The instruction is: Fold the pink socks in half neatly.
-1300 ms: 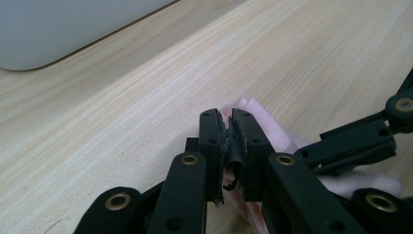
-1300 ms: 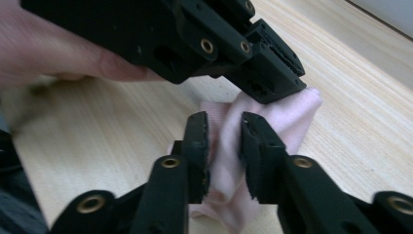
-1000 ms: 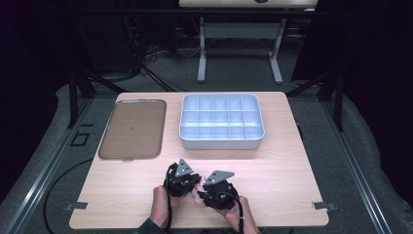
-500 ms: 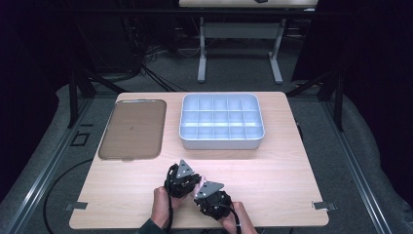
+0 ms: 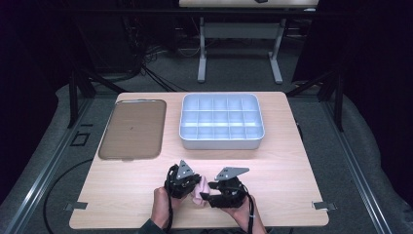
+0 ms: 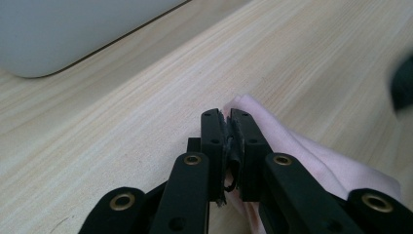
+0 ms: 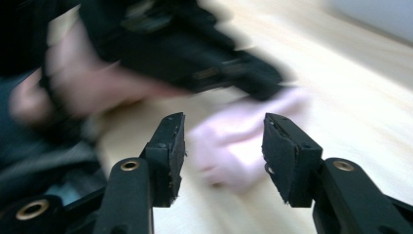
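two grippers work a pink cloth (image 5: 200,190) at the table's (image 5: 292,195) near edge.

the left gripper (image 6: 229,146) stays clamped on a cloth corner, seemingly to anchor it; the right gripper (image 7: 221,148), jaws just opened and apart, hangs just short of the cloth, nothing between them.

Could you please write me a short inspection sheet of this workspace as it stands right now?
Surface: light wooden table, level.
Job's things: pale pink cloth lying on the table between both grippers.
Clutter: grey plastic compartment tray and flat brown metal tray side by side behind.
Grippers: left gripper shut on the pink cloth; right gripper, jaws just opened, apart with the cloth beyond them.
Cables: one trails from each gripper along the forearm.
Surroundings: dark floor, a second table's white legs behind.
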`<state>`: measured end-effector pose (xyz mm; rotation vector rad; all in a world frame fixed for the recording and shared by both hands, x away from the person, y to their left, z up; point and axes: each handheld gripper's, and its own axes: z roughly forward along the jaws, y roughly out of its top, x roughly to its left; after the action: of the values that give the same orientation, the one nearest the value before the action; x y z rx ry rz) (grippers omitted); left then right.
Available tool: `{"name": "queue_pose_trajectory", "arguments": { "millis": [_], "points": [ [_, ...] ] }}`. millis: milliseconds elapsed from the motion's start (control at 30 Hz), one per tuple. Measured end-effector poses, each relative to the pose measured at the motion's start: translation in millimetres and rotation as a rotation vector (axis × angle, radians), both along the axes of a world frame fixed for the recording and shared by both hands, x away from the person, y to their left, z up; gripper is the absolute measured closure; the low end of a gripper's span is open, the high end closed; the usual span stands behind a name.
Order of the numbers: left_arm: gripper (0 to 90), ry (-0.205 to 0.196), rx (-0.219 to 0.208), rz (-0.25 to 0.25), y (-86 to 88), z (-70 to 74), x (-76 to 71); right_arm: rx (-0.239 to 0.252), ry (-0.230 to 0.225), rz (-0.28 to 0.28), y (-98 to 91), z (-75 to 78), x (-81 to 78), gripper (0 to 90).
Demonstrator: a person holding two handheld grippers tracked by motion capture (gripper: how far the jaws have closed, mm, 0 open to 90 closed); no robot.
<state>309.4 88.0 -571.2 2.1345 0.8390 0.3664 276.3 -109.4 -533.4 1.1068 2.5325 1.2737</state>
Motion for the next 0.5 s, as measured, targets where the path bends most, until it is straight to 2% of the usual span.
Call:
{"name": "queue_pose_trajectory", "arguments": {
  "millis": [67,133,167,200,300,400,467,500],
  "points": [
    [85.0,-0.001,-0.001,0.001,0.2,-0.2,-0.2,-0.030,0.054,-0.085,1.2,-5.9,10.9,48.4],
    [85.1,-0.007,-0.003,0.004,0.6,-0.7,-0.6,-0.046,0.105,-0.119,7.2,-16.0,20.0,47.5],
    [85.1,-0.006,-0.008,0.005,0.9,-1.1,-0.7,-0.068,0.121,-0.122,10.9,-20.0,23.1,46.9],
    [85.1,-0.008,-0.005,0.003,1.6,-1.2,-0.6,-0.064,0.133,-0.128,15.7,-23.3,24.1,47.1],
    [85.1,-0.004,-0.018,0.001,3.1,-2.1,-0.4,-0.094,0.138,-0.128,23.5,-24.3,23.5,47.1],
    [85.1,-0.004,-0.029,0.007,3.3,-2.9,-0.7,-0.113,0.156,-0.122,24.8,-25.4,25.1,46.8],
    [85.1,-0.005,-0.028,0.005,4.1,-3.1,-0.7,-0.106,0.159,-0.143,26.6,-26.2,24.9,47.2],
    [85.1,-0.006,-0.028,0.005,4.1,-3.2,-0.9,-0.118,0.167,-0.128,25.8,-25.2,25.8,46.8]
  ]
}}
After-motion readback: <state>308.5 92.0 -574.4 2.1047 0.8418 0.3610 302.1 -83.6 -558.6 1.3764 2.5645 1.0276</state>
